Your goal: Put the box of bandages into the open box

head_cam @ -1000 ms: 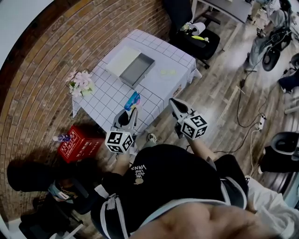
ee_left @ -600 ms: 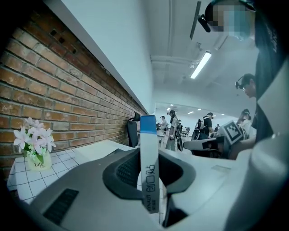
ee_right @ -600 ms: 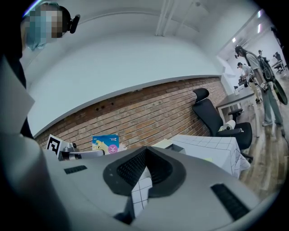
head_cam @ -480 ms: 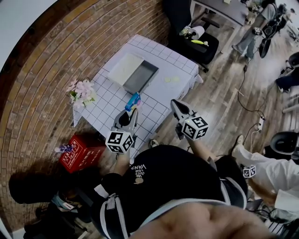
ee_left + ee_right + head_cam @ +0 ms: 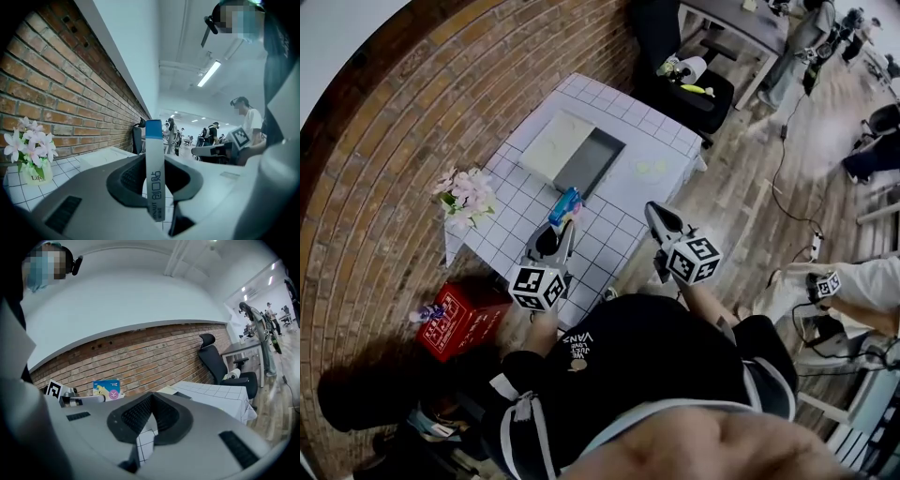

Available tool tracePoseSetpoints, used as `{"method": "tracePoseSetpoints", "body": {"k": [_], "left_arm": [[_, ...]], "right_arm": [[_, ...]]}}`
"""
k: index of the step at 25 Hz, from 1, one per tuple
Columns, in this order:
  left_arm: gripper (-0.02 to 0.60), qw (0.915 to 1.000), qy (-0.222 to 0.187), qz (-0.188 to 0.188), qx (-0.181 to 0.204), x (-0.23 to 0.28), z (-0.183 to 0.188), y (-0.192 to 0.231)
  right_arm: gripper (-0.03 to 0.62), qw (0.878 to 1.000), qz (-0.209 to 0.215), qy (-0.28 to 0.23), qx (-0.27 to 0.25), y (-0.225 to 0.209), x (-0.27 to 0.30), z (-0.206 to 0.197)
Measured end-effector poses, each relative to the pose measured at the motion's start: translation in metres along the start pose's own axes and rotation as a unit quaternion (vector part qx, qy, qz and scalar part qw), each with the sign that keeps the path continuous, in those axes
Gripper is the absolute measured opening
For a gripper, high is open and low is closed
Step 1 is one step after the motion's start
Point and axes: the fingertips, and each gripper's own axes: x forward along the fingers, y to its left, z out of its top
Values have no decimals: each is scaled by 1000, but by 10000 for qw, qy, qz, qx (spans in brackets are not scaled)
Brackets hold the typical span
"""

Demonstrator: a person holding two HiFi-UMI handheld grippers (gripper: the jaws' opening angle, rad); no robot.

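Observation:
The bandage box [image 5: 565,206], blue and white, stands upright between the jaws of my left gripper [image 5: 562,225], which is shut on it above the near part of the checked table [image 5: 520,202]. In the left gripper view the bandage box [image 5: 153,173] shows edge-on, pinched between the pads. The open box [image 5: 592,161] is a grey tray with its pale lid [image 5: 551,142] beside it, further back on the table. My right gripper [image 5: 659,217] hovers by the table's near right edge, shut with nothing in it; its jaws [image 5: 150,413] meet at the tips.
A pot of pink flowers [image 5: 464,192] stands at the table's left corner, close to the brick wall. A red crate [image 5: 455,314] sits on the floor below. A black office chair [image 5: 689,80] is behind the table. A person [image 5: 853,286] is at the right.
Both grippers have moved toward the table, the left still carrying the bandage box; the open box now lies nearer to them in the head view. A person has come in at the right.

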Motion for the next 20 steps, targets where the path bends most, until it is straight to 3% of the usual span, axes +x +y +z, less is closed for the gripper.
{"method": "tracePoseSetpoints", "body": {"k": [9,20], "left_arm": [[86,9999,26,119,-115,6,-5,23],[86,9970,30,760,-157,38,-3,31]], "right_arm": [[-6,10000,-65,70,-10,-7,16,-1],[-6,9990,390,224,76,-48,54,13]]}}
